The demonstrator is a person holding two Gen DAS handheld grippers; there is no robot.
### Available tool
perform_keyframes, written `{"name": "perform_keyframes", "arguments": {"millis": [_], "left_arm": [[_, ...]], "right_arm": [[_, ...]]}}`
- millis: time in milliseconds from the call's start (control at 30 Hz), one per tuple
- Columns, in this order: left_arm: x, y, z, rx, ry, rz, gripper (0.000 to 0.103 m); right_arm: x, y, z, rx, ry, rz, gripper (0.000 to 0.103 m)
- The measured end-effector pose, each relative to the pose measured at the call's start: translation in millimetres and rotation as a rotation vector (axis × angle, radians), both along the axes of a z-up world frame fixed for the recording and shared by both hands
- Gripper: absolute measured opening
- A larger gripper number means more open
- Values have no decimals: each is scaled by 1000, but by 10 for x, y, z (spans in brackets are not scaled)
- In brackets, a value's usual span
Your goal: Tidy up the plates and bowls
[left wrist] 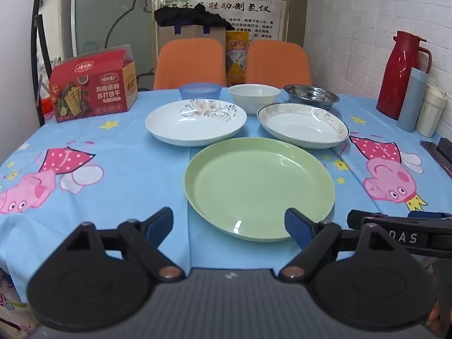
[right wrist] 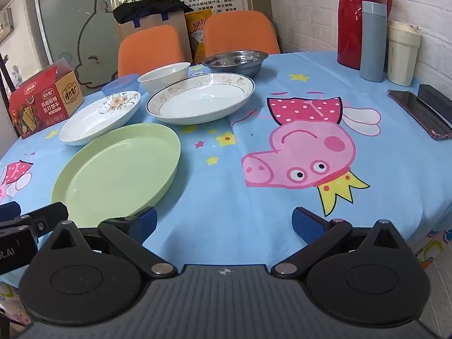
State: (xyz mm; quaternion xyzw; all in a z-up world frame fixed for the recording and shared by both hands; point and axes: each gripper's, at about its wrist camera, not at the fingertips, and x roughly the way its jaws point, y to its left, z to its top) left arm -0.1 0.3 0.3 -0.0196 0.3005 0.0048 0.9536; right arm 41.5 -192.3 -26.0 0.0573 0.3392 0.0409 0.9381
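A green plate (left wrist: 260,188) (right wrist: 117,169) lies nearest on the blue cartoon tablecloth. Behind it sit a white floral plate (left wrist: 195,123) (right wrist: 99,117) and a gold-rimmed white plate (left wrist: 303,125) (right wrist: 199,99). Further back stand a blue bowl (left wrist: 200,91) (right wrist: 121,83), a white bowl (left wrist: 253,96) (right wrist: 163,76) and a steel bowl (left wrist: 310,96) (right wrist: 236,60). My left gripper (left wrist: 228,226) is open at the green plate's near rim, holding nothing. My right gripper (right wrist: 224,223) is open over bare cloth to the right of that plate.
A red cracker box (left wrist: 93,84) stands at the left. A red thermos (right wrist: 357,19), a grey-blue flask (right wrist: 373,42) and a cream cup (right wrist: 402,53) line the right wall. A phone (right wrist: 415,113) lies by the right edge. Two orange chairs (left wrist: 189,62) stand behind.
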Motion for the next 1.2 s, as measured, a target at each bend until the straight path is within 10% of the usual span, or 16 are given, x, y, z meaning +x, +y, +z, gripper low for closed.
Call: {"name": "perform_keyframes", "arguments": {"millis": [1200], "left_arm": [[17, 45, -21, -32, -8, 1, 85]], "right_arm": [[-12, 115, -24, 14, 6, 25, 103]]}}
